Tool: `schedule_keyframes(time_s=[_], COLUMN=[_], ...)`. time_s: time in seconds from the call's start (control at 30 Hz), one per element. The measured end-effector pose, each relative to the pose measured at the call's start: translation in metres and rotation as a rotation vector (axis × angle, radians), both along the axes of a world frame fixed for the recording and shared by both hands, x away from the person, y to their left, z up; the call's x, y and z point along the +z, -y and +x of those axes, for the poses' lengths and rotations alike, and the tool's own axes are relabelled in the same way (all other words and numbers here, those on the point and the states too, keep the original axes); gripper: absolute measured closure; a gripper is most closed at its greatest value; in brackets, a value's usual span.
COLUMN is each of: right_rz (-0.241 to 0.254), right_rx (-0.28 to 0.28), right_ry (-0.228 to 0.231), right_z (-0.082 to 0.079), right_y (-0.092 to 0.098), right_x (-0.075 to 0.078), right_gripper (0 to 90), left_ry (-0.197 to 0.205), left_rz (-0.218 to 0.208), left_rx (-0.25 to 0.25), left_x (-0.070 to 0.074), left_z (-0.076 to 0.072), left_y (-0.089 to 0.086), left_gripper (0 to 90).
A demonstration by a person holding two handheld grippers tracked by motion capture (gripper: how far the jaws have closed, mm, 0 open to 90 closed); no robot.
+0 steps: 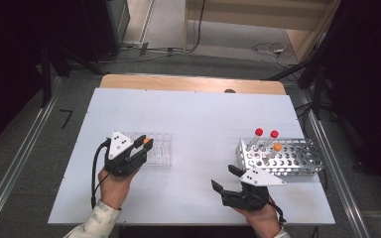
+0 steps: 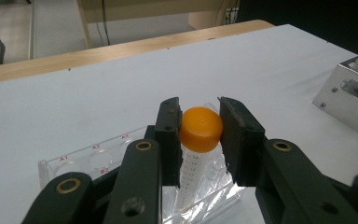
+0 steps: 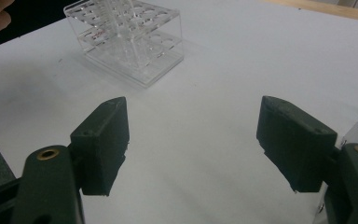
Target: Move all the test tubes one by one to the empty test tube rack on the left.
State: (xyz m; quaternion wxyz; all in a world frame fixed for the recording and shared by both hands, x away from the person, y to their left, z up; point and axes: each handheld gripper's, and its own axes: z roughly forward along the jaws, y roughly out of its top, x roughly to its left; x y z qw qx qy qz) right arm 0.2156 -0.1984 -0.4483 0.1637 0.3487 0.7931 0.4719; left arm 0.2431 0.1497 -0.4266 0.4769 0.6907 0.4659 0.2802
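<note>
A clear tube with an orange cap (image 2: 200, 128) stands upright between the jaws of my left gripper (image 2: 199, 112), which is shut on it just below the cap. The tube's lower end reaches down into a clear plastic rack (image 2: 79, 161). In the high view my left gripper (image 1: 146, 144) sits over the left end of that clear rack (image 1: 159, 149), with the orange cap (image 1: 146, 140) at its tips. At the front right my right gripper (image 1: 223, 177) is open with nothing in it, and in its own view my right gripper (image 3: 193, 105) points across bare table toward the clear rack (image 3: 130, 37).
A metal rack (image 1: 290, 158) stands at the right, just beyond the right gripper. It holds two red-capped tubes (image 1: 258, 132) and an orange-capped one (image 1: 277, 147). Its corner (image 2: 349, 100) shows at the right of the left gripper view. The white table (image 1: 198, 114) is edged by a wooden strip at the back.
</note>
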Motion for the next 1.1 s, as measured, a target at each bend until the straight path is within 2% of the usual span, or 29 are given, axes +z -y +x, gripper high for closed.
schedule_keyframes(time_s=[0.17,0.37,0.5,0.57,0.63,0.73,0.8,1.1], right_rz=[-0.005,-0.007,-0.006,-0.005,-0.005,0.001,0.005,0.006], right_rx=[0.001,0.002,-0.003,-0.007,-0.015,-0.032,-0.045,-0.116], right_ry=[-0.003,-0.001,0.001,0.004,0.008,0.011,0.013,0.035], right_z=[0.000,0.001,0.000,0.001,0.001,0.001,0.002,0.002], right_y=[0.000,0.000,0.000,0.002,0.004,0.010,0.014,0.040], right_x=[-0.001,-0.001,-0.001,-0.001,0.000,0.002,0.003,0.006], right_gripper=[23.5,23.5,23.5,23.5,23.5,23.5,23.5,23.5], left_ry=[-0.013,-0.044,-0.045,-0.038,-0.026,-0.019,-0.017,-0.020], left_rz=[0.004,-0.027,-0.046,-0.055,-0.057,-0.085,-0.101,-0.100], left_rx=[-0.002,-0.007,-0.010,0.004,0.046,0.069,0.078,0.111], left_x=[-0.003,-0.007,-0.006,-0.005,-0.003,0.000,0.001,0.001], left_z=[0.002,0.004,0.004,0.003,0.001,0.000,0.000,0.000], left_y=[0.000,-0.002,-0.004,-0.005,-0.005,-0.009,-0.011,-0.013], left_gripper=[69.5,68.0,62.8,59.0,49.4,36.1,32.1,20.8])
